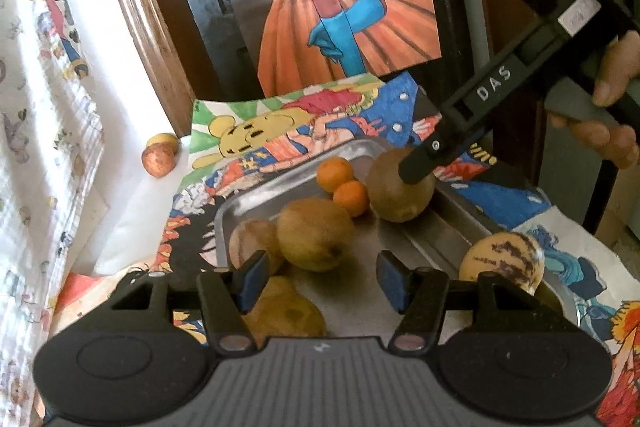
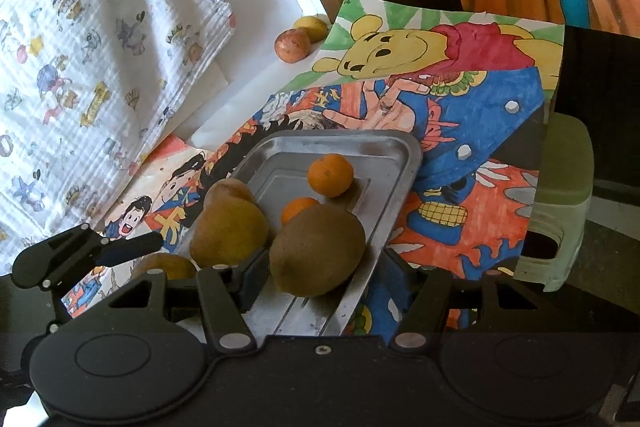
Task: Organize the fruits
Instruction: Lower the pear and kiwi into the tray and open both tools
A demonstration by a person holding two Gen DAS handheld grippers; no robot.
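A steel tray (image 2: 404, 163) lies on coloured drawings. The right tongs (image 2: 320, 269) grasp a brown fruit (image 2: 316, 251) at the tray's near edge. Just behind it sit two oranges (image 2: 330, 174), and to its left two pears (image 2: 228, 233). The left tongs (image 1: 320, 277) hang released over the tray. A striped fruit (image 1: 502, 259) sits at the tray's right rim. Two small fruits (image 2: 292, 45) lie well beyond the tray.
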